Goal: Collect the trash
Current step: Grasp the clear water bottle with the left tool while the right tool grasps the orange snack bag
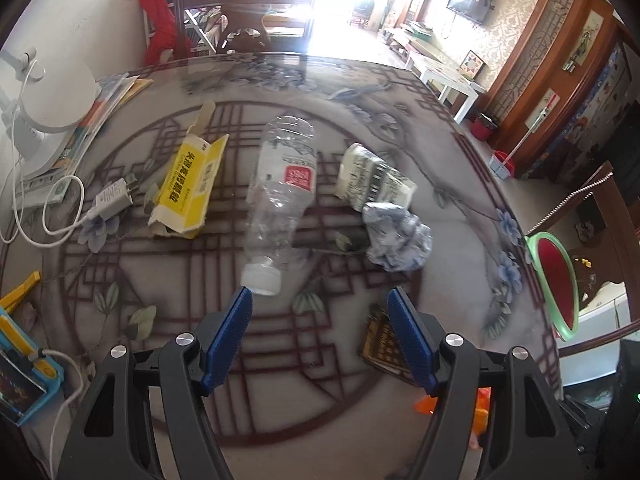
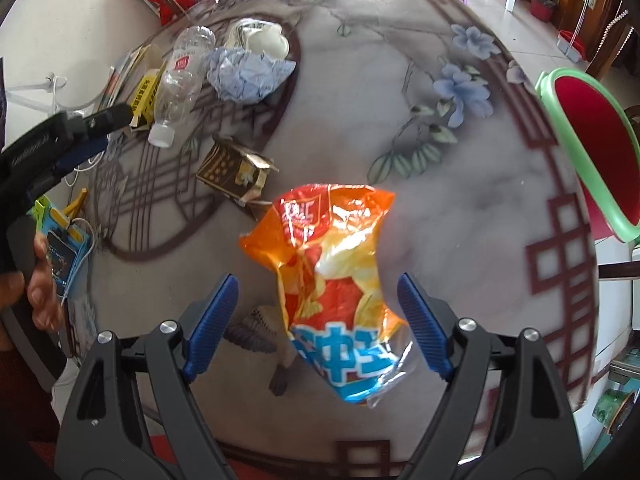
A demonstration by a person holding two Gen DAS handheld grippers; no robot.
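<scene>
My left gripper (image 1: 320,300) is open above the table, just short of the white cap of a clear plastic bottle (image 1: 280,192) lying on its side. Around the bottle lie a yellow carton (image 1: 188,188), a crumpled paper ball (image 1: 400,236), a white printed packet (image 1: 372,180) and a dark gold box (image 1: 380,348), partly behind my right finger. My right gripper (image 2: 317,282) is open, with an orange and blue snack bag (image 2: 332,264) lying between its jaws; the pads do not press on it. A green-rimmed bin with a red liner (image 2: 560,120) stands past the table's right edge.
A white lamp, books and a charger with its cable (image 1: 112,200) lie at the table's left. A blue and yellow phone stand (image 1: 24,376) sits at the near left. A wooden chair (image 1: 244,12) stands behind the table. The left gripper (image 2: 100,132) and a hand (image 2: 36,280) show at left.
</scene>
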